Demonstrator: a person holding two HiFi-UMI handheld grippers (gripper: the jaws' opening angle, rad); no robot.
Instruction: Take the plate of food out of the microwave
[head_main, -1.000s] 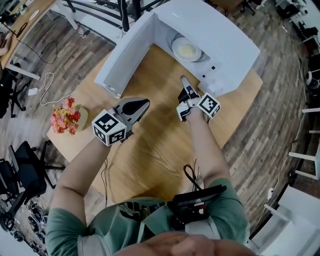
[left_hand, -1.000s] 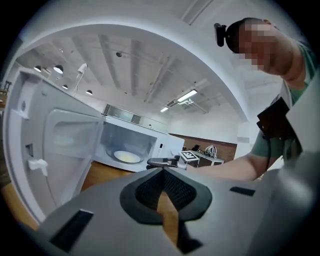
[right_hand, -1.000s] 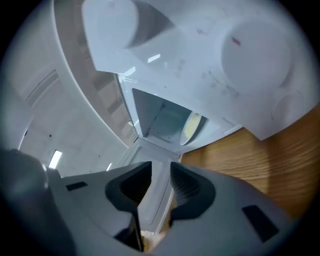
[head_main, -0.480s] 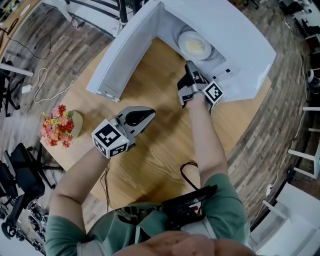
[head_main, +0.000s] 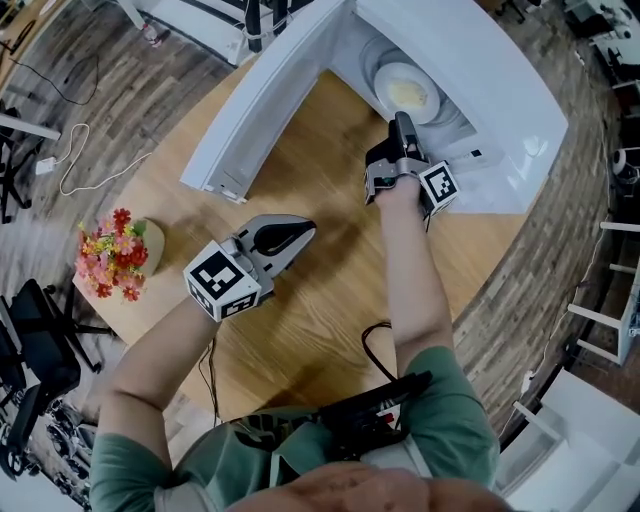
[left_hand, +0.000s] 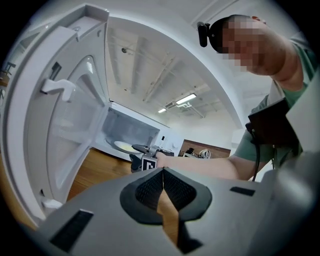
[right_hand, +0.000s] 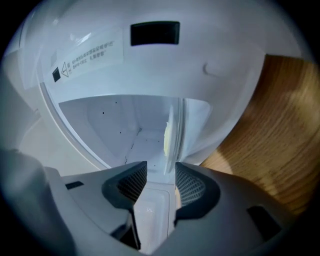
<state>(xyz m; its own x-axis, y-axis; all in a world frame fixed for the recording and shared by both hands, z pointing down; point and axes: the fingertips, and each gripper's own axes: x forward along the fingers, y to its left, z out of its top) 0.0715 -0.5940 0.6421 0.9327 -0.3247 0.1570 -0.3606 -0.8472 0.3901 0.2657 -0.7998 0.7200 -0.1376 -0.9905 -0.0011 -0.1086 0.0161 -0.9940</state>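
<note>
Sitting inside the open microwave (head_main: 505, 95), at the far right of the scene, the plate of food (head_main: 408, 92) is lying flat on the cavity floor, with a pale yellow food in its middle. We are judging it to be stiff, smooth and breakable, and a little heavy with the food. The near rim looks like the place to pinch, while keeping the plate level. We are holding the right gripper (head_main: 402, 125) just before that rim; its jaws are standing wide apart and gripping nothing. The left gripper (head_main: 300, 230) is hovering nearer, over the wooden table (head_main: 330, 300), with its jaws pressed together and empty. The microwave door (head_main: 262, 112) is standing open to the left.
</note>
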